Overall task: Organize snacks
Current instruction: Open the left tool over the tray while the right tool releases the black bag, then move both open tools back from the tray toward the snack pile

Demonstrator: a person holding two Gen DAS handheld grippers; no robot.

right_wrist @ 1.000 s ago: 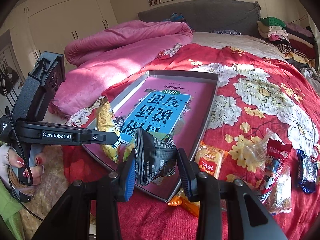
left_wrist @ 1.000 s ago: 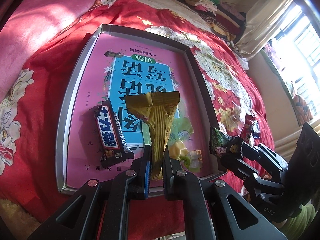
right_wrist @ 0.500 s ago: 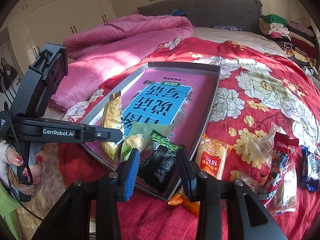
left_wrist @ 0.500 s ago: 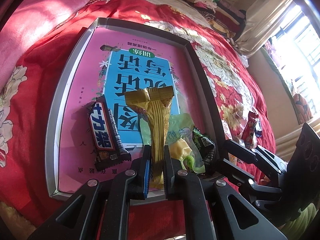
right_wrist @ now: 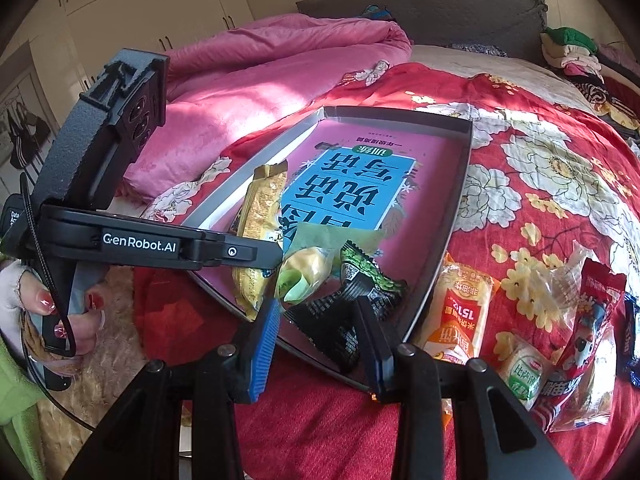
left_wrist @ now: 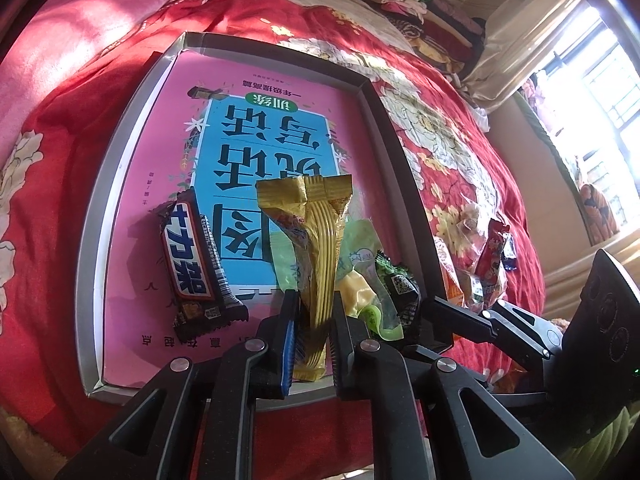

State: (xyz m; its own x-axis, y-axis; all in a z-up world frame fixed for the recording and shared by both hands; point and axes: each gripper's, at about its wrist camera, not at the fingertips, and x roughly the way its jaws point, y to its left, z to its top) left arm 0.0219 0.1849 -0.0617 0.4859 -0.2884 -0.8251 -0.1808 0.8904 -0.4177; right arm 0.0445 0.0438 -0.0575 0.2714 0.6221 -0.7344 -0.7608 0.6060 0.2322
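A shallow grey tray (left_wrist: 120,152) with a pink and blue book cover inside lies on the red bed; it also shows in the right wrist view (right_wrist: 460,184). My left gripper (left_wrist: 314,320) is shut on a yellow snack packet (left_wrist: 316,232), held over the tray's near end. A Snickers bar (left_wrist: 192,264) lies in the tray to its left. My right gripper (right_wrist: 320,328) is open around a black and green packet (right_wrist: 352,300) that rests in the tray's near corner, beside a light green packet (right_wrist: 308,268).
Several loose snacks lie on the red floral bedspread right of the tray: an orange packet (right_wrist: 460,308), a clear wrapper (right_wrist: 560,280), a red packet (right_wrist: 592,320). A pink quilt (right_wrist: 260,80) lies left. Folded clothes (right_wrist: 572,52) sit far right.
My right gripper lowered the black and green packet into the tray's near corner and opened, letting it go. My left gripper moved slightly forward over the tray, still holding the yellow packet.
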